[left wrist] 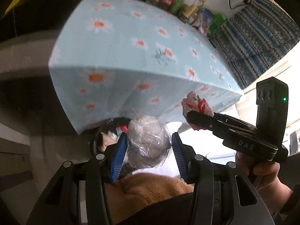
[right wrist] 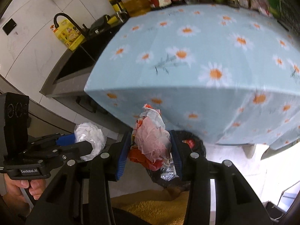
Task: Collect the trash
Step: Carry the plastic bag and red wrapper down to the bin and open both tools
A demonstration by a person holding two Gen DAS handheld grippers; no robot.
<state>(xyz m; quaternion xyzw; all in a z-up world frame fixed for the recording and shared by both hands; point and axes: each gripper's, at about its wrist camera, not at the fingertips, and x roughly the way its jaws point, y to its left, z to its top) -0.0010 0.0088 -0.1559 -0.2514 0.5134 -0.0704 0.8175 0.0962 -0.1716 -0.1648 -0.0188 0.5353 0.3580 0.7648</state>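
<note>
The left gripper (left wrist: pixel 149 146) pinches a clear plastic wad (left wrist: pixel 148 142) between its blue pads. The right gripper (right wrist: pixel 151 146) clamps a red-and-white wrapper (right wrist: pixel 151 138). Both hang off the tablecloth's (left wrist: pixel 121 43) front edge, above a dark bin (right wrist: pixel 195 142).

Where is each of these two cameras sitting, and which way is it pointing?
Left wrist: on the left gripper, looking down along its fingers at a clear plastic wad they clamp; the person's right hand shows.
Right wrist: on the right gripper, looking down at a red-and-white wrapper it clamps; the left hand shows.
Shared: the daisy tablecloth, the dark bin below, and each other's gripper.
</note>
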